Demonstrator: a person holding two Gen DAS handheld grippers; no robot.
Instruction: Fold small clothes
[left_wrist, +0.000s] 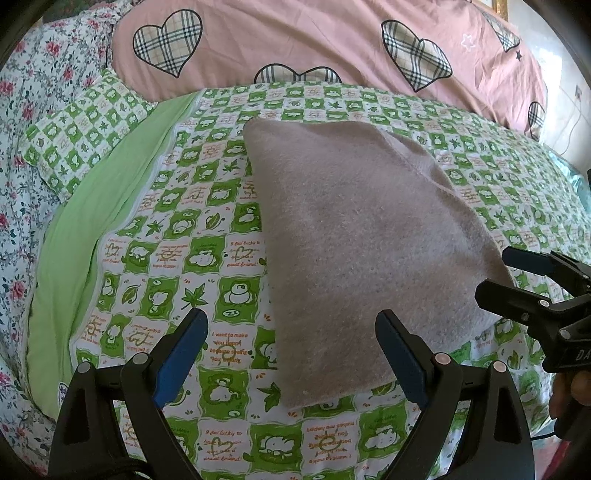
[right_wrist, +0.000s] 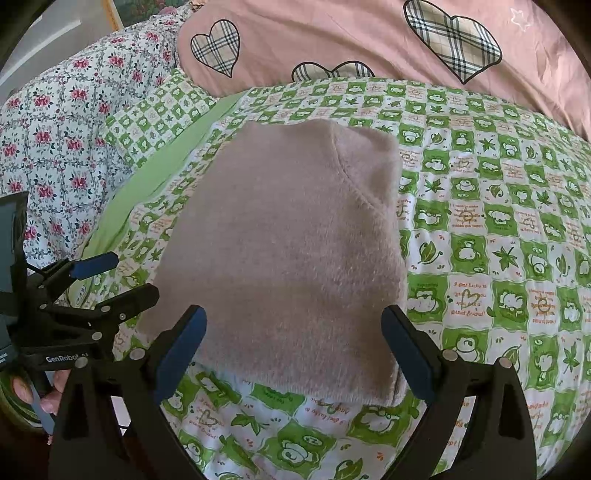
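A fuzzy pinkish-grey garment (left_wrist: 365, 251) lies folded flat on the green frog-print quilt (left_wrist: 177, 236); it fills the middle of the right wrist view too (right_wrist: 288, 243). My left gripper (left_wrist: 291, 354) is open just above the quilt, at the garment's near-left edge, holding nothing. The right gripper (right_wrist: 295, 350) is open over the garment's near edge, also with nothing in it. Each gripper shows in the other's view: the right gripper (left_wrist: 495, 273) by the garment's right corner, the left gripper (right_wrist: 125, 277) at its left side.
A pink duvet with plaid hearts (left_wrist: 314, 40) is heaped behind the quilt. Floral bedding (left_wrist: 33, 122) and a frog-print pillow (left_wrist: 85, 129) lie at the left. A hand (right_wrist: 40, 391) holds the left gripper's handle.
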